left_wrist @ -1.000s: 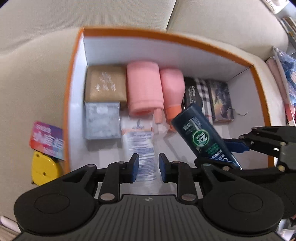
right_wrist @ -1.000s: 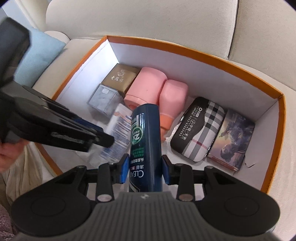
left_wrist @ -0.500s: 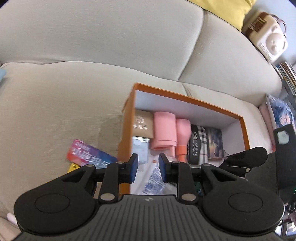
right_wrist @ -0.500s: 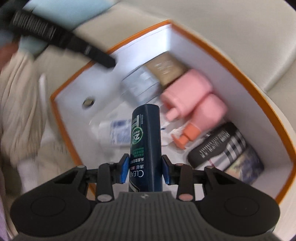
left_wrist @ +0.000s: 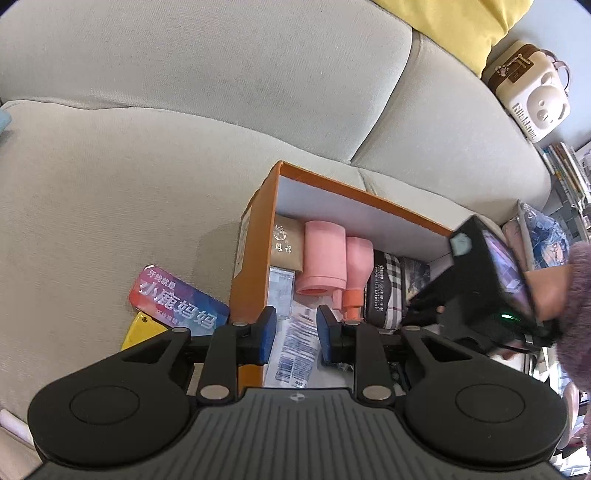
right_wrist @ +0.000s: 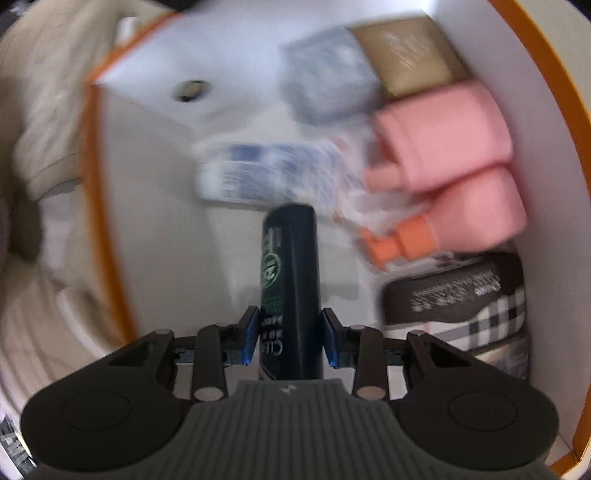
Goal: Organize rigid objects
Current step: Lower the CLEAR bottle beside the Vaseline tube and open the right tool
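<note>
Right claw (right_wrist: 289,341) clamped on a dark blue bottle (right_wrist: 290,280), pointed down into the orange-rimmed box (right_wrist: 99,184) at frame centre. Left claw (left_wrist: 292,334) slightly apart, holding nothing, low centre of its frame. Beige sofa (left_wrist: 147,166) beneath all; yellow cushion (left_wrist: 454,26) upper right. Inside the box: two pink bottles (right_wrist: 443,147), a brown carton (right_wrist: 406,55), a grey box (right_wrist: 328,74), a plaid case (right_wrist: 461,299), a white tube (right_wrist: 258,173). Outside, lower left: a colourful tin (left_wrist: 177,299).
</note>
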